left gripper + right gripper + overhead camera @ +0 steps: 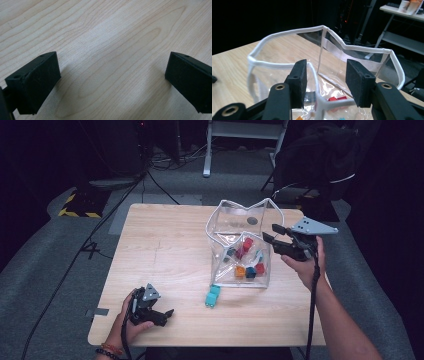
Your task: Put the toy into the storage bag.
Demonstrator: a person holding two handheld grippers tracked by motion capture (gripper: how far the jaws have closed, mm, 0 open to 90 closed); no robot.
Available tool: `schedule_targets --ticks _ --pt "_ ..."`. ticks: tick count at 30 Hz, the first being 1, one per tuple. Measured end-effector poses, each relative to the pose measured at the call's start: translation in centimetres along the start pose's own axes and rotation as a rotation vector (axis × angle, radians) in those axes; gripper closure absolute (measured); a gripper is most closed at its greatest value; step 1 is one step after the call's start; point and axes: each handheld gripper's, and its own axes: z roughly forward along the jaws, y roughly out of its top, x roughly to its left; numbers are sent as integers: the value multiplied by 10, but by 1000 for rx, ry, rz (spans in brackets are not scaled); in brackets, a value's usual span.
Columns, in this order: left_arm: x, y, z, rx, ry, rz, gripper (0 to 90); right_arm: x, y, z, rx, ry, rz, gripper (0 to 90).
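Your right gripper (268, 233) hovers at the near-right corner of the clear plastic bag (235, 222), which stands open at about 2 o'clock from the middle of the wooden table (165, 250). In the right gripper view its jaws stand partly spread, one on either side of the bag's white-piped rim (315, 75); the pads do not press on the rim, so nothing is pinched. Inside the bag lie small toy blocks (248, 265) in red, orange, blue and teal. A teal block (213, 296) lies on the table just outside the bag, at 7 o'clock from it.

Your left gripper (167, 314) rests low at the table's near edge, about 7 o'clock, well apart from the bag. Its jaws are spread wide over bare wood, with nothing between them.
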Motion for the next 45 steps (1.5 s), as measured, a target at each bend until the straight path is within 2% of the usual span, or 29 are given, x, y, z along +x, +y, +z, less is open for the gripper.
schedule_targets --ticks 10,18,21,26,28,33,40,45 --pt "0 0 0 -1 -2 -3 1 26 -14 -21 1 77 -33 516" --pt "0 0 0 0 -1 0 1 49 -37 -22 7 159 -40 496" --pt "0 0 0 0 -1 -1 1 61 -50 -17 30 185 -75 490" --pt "0 0 0 0 0 0 1 82 -73 -4 66 265 -88 479" --pt "0 0 0 -1 -1 -3 1 90 -82 2 81 312 -90 473" --pt "0 0 0 0 -2 -3 1 112 -101 19 130 366 -127 466" --pt "0 0 0 -1 -2 -3 1 137 -115 41 176 423 -158 460" --pt "0 0 0 -1 -2 -4 1 148 -122 59 205 425 -183 455"
